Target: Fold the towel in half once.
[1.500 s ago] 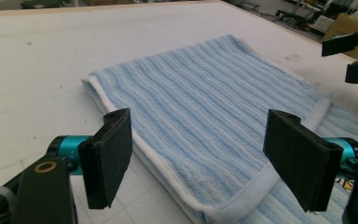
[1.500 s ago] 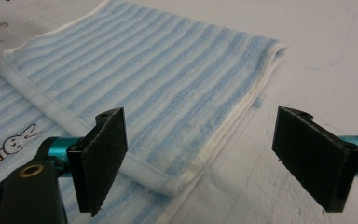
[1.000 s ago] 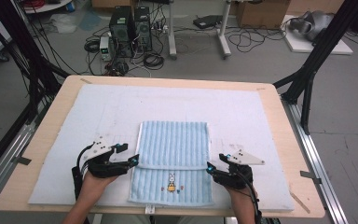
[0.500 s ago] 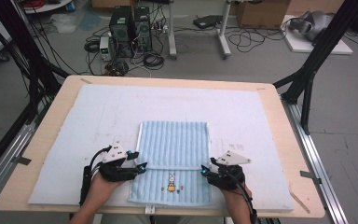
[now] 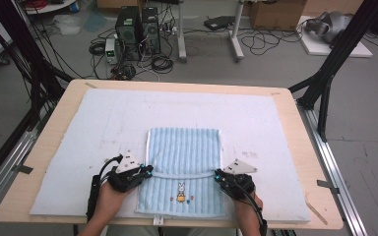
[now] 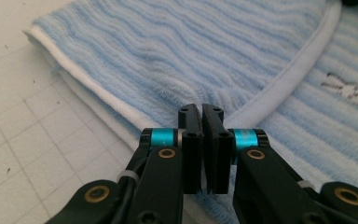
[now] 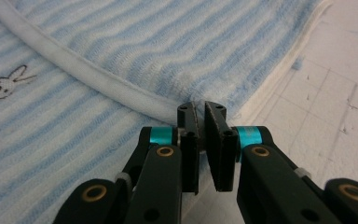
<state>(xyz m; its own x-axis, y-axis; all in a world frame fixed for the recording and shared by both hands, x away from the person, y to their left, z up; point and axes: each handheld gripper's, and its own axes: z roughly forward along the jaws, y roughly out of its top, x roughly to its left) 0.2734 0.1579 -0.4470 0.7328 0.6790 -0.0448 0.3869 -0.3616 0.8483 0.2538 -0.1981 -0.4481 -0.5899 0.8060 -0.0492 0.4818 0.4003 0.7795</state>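
A light-blue striped towel (image 5: 184,147) lies folded on the white mat, its upper layer ending in a white hem (image 5: 184,174) above a small bunny print (image 5: 180,188). My left gripper (image 5: 149,170) sits at the hem's left end, my right gripper (image 5: 217,175) at its right end. In the left gripper view the jaws (image 6: 201,112) are pressed together on the puckered towel (image 6: 191,46) corner. The right gripper view shows the other jaws (image 7: 200,108) pinching the towel (image 7: 168,46) edge where the hem meets the side.
A white gridded mat (image 5: 103,123) covers most of the wooden table (image 5: 54,128). Black frame legs (image 5: 325,93) stand at the right and left corners. Computers and cables (image 5: 138,34) lie on the floor beyond the far edge.
Both grippers have moved inward from beside the towel onto its left and right edges at the hem, and their jaws have come together on the cloth.
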